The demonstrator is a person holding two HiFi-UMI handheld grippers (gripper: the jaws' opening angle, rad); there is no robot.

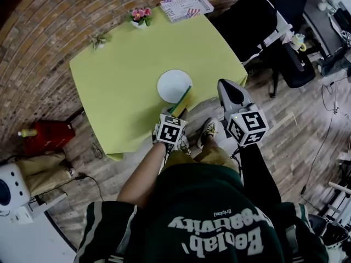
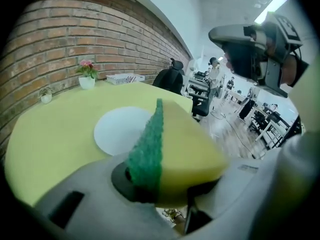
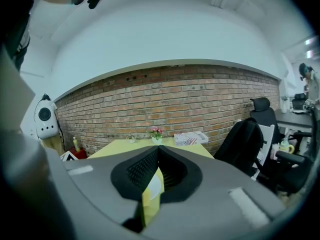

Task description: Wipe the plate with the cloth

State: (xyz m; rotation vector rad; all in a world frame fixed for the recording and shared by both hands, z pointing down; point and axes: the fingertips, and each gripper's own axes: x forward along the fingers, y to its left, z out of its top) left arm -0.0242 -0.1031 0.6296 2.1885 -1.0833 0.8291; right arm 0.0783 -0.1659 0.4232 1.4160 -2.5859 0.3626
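Plate [image 1: 174, 85] lies near table [image 1: 118, 64] edge; left hand-held gripper [image 1: 177, 112] clamps cloth [image 1: 184, 98], right hand-held gripper [image 1: 224, 86] closed.

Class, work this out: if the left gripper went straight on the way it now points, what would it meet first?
Most likely the white plate. The sponge held in the left gripper leads, aimed at the plate's near rim. How high it is above the plate is unclear.

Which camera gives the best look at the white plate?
The head view: the plate shows from above, nearly whole, only its near edge hidden by the sponge. The left gripper view shows it partly behind the sponge. The right gripper view shows only a white sliver past its jaws.
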